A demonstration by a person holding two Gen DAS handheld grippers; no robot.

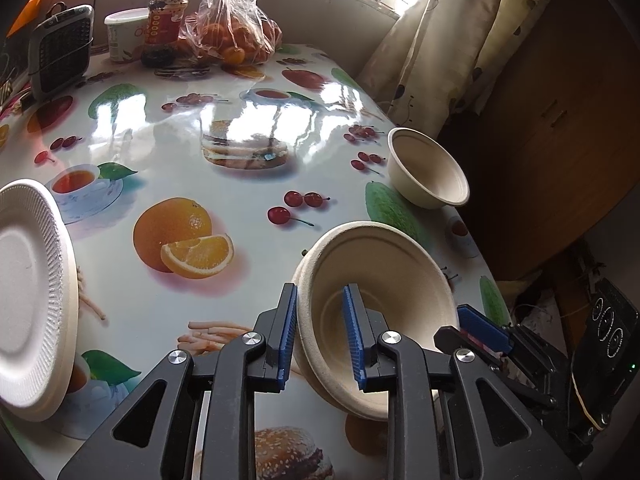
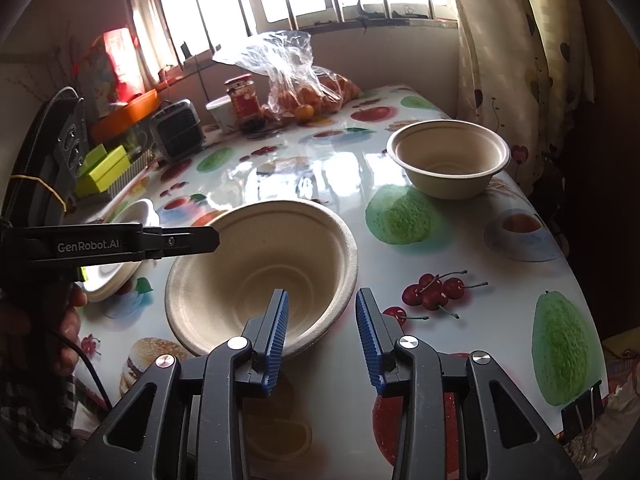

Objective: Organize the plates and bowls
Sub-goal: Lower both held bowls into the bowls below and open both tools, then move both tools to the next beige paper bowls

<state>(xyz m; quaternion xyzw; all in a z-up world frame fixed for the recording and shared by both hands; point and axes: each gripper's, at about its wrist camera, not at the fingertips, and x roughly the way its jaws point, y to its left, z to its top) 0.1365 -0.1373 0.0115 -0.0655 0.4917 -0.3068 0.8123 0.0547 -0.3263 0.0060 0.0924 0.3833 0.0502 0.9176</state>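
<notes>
A beige paper bowl (image 1: pixel 384 280) sits tilted near the table's front; it also shows in the right wrist view (image 2: pixel 260 264). My left gripper (image 1: pixel 320 320) straddles its left rim, one finger outside, one inside, still a little apart. My right gripper (image 2: pixel 322 320) straddles the bowl's near right rim, jaws open; its fingers show at the bowl's right in the left wrist view (image 1: pixel 480 330). A second beige bowl (image 1: pixel 428 168) stands upright at the table's right edge, also seen in the right wrist view (image 2: pixel 448 156). White plates (image 1: pixel 32 288) are stacked at the left.
A bag of oranges (image 1: pixel 232 36), a red jar (image 1: pixel 166 20), a white tub (image 1: pixel 126 32) and a small black heater (image 1: pixel 60 52) stand at the table's far end. A curtain (image 1: pixel 452 40) hangs past the right edge. A binder clip (image 2: pixel 582 408) grips the tablecloth.
</notes>
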